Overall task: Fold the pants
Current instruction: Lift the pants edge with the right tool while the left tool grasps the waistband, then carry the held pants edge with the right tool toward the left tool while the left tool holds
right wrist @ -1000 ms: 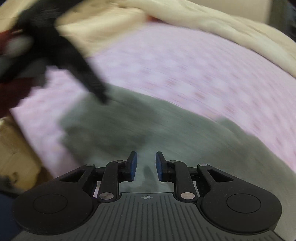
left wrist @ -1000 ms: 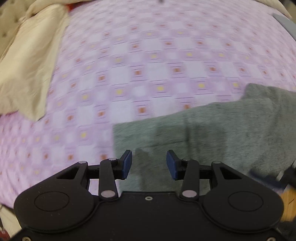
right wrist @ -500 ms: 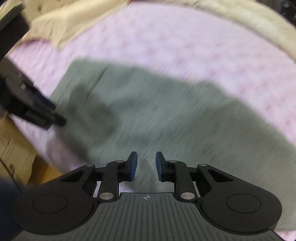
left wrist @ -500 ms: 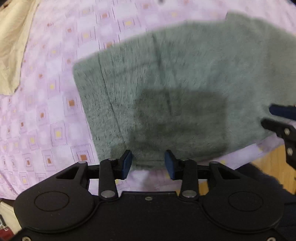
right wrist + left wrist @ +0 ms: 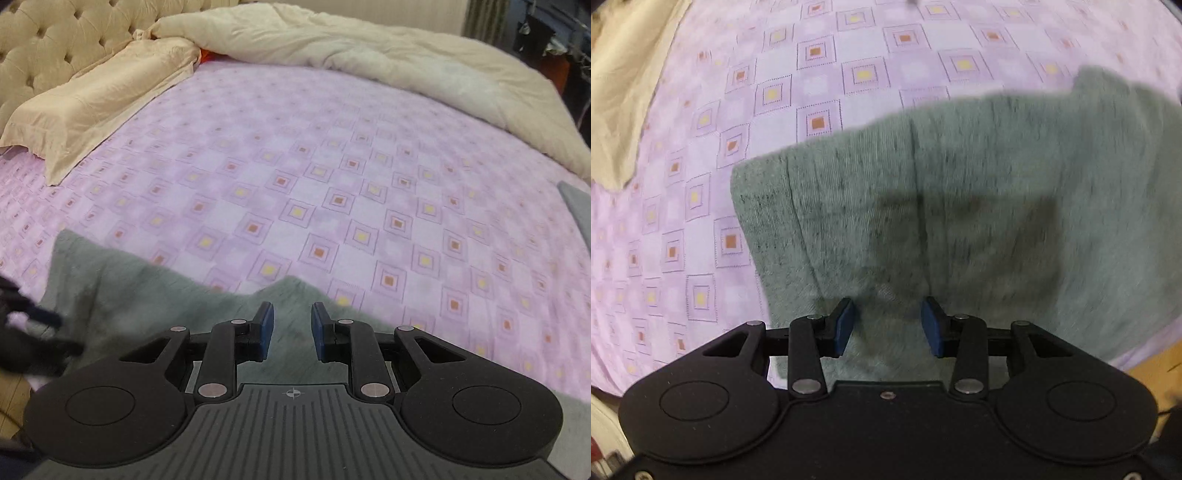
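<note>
The grey-green pants (image 5: 960, 206) lie flat in a folded rectangle on the purple patterned bed sheet (image 5: 812, 92), near the bed's front edge. My left gripper (image 5: 886, 325) is open and empty, low over the pants' near edge. My right gripper (image 5: 293, 330) is open and empty, above the pants (image 5: 155, 295) near their far edge. The left gripper shows as a dark blur at the left edge of the right wrist view (image 5: 26, 332).
A cream pillow (image 5: 92, 99) and a tufted headboard (image 5: 55, 44) are at the far left. A cream duvet (image 5: 406, 62) is bunched along the far side. A grey folded item (image 5: 578, 206) lies at the right edge. Wooden floor (image 5: 1156, 369) shows beyond the bed's front edge.
Both grippers have swung over the pants. The left view has shifted right and closer over the cloth. The right gripper has tilted up toward the headboard. Both stay open.
</note>
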A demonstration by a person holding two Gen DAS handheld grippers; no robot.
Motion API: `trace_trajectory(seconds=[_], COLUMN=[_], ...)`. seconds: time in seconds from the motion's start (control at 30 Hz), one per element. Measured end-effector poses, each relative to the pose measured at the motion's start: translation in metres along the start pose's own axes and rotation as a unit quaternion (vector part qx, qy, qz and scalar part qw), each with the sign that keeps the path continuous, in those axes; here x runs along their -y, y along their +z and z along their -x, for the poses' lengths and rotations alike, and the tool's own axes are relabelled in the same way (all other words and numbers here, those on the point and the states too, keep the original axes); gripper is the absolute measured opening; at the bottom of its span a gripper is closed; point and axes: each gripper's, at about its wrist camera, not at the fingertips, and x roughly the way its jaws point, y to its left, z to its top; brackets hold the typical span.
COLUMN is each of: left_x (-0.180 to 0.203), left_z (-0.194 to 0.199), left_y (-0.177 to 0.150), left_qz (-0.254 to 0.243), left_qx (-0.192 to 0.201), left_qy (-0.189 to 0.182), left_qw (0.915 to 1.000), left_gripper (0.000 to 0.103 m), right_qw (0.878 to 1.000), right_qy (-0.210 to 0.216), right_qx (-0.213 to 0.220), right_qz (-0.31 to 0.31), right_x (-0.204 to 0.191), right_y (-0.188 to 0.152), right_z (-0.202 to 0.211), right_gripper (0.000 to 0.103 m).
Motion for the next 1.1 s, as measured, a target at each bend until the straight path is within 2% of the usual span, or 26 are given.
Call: trace_trajectory(seconds=[0.03,0.1,0.2,0.3,0.4,0.57,0.73,0.8,0.97,1.03,1.1], left_x=[0.004,0.009,0.013,0.012,0.005,0.005,0.011,0.011,0.011,0.011,0.012], left_z=[0.002,-0.003,-0.004,-0.006,-0.007,-0.011,-0.019,-0.019,-0.02,-0.021,-0.02], left_y=[-0.006,-0.014,-0.025,-0.02,-0.012,-0.001,0.006,0.005,0.008,0.006,0.003], left_qz=[-0.012,-0.019,-0.008,0.018,0.041,0.044,0.048,0.048,0.044,0.043,0.044], left_qx=[0.01,-0.015,-0.006,-0.022,-0.035,-0.035,-0.042,-0.045,-0.044,-0.04,-0.035], left_qy=[0.009,0.016,0.021,0.019,0.016,0.022,0.023,0.022,0.019,0.02,0.023], left_qw=[0.9998,0.9996,0.9997,0.9994,0.9984,0.9982,0.9977,0.9976,0.9979,0.9981,0.9982], left_gripper=[0.05,0.049,0.049,0.049,0.049,0.049,0.049,0.049,0.049,0.049,0.049], right_qw=[1.0,0.999,0.997,0.991,0.985,0.985,0.979,0.982,0.996,0.997,0.997], right_qy=[0.007,0.027,0.061,0.083,0.109,0.109,0.121,0.115,0.069,0.063,0.072], right_qx=[-0.005,-0.015,-0.042,-0.085,-0.116,-0.098,-0.14,-0.123,-0.004,0.007,-0.002], right_qz=[0.003,0.009,0.03,0.059,0.062,0.088,0.09,0.09,0.051,0.042,0.037], right_x=[0.002,0.007,0.014,0.015,0.01,-0.019,-0.039,-0.041,-0.011,0.005,0.017], right_y=[0.005,0.017,0.031,0.032,0.011,-0.042,-0.077,-0.077,-0.031,-0.011,0.007], right_z=[-0.009,-0.027,-0.057,-0.08,-0.071,-0.03,-0.026,-0.018,0.006,-0.003,-0.022], right_gripper=[0.027,0.028,0.028,0.028,0.028,0.028,0.028,0.027,0.028,0.028,0.028])
